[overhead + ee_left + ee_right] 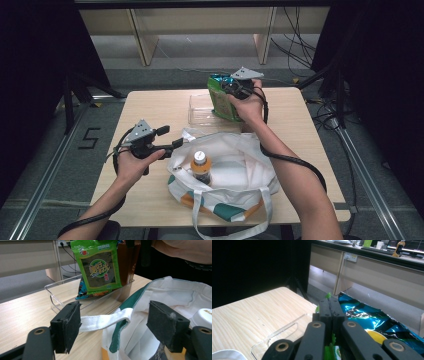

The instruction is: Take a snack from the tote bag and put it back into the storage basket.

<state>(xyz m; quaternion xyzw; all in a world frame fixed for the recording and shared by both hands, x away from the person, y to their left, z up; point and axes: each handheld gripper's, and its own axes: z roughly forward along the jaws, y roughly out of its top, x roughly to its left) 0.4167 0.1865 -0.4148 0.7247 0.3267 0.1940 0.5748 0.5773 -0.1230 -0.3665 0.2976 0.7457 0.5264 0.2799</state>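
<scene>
Your green snack packet, dark window and round yellow-lettered label, upright, pinched at its top edge, hanging over the clear tray near the table's far edge; white tote bag open at the near edge

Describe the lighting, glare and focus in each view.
High view: even overhead light on the pale wooden table, surroundings black. Left gripper view: the near black fingers are soft, the green snack packet sharp. Right gripper view: glare streaks the shiny blue foil bag; a black backdrop darkens the upper left.
</scene>
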